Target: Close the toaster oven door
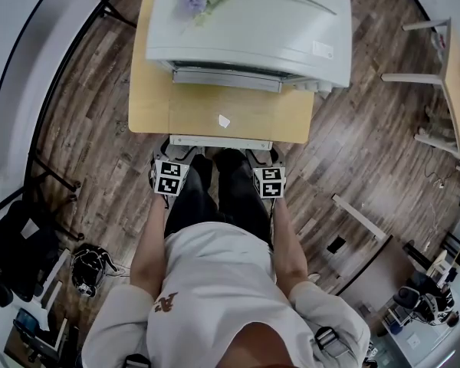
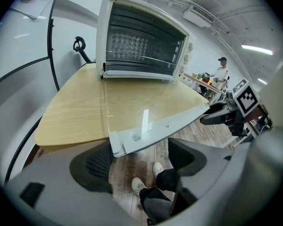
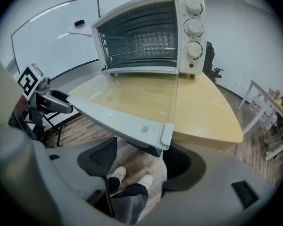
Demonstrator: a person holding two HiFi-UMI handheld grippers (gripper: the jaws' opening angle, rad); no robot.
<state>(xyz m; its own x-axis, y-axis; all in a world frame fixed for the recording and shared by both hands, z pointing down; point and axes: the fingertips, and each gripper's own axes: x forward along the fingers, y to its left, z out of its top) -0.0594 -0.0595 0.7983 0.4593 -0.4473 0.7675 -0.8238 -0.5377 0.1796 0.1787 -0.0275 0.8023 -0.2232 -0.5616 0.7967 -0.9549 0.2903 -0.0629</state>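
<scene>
Now pre-lift: left gripper [image 2: 139,159] and right gripper [image 3: 140,161], jaws apart, empty, at open door [image 3: 122,119] edge; next, swing it up.

A white, box-shaped metal toaster oven [image 3: 148,32] stands upright at the back of a light wooden counter [image 1: 149,90]. Its cavity is open to the front and shows wire racks [image 3: 132,44], and three round white knobs [image 3: 194,28] are stacked down the right of its face above a small red lamp. Its clear glass door in a pale grey frame [image 3: 132,102] is fully open, hinged at the bottom and folded down about level over the counter. The door's outer rim juts past the counter's near edge, and a small white strip [image 2: 145,121] sits on the pane.
</scene>
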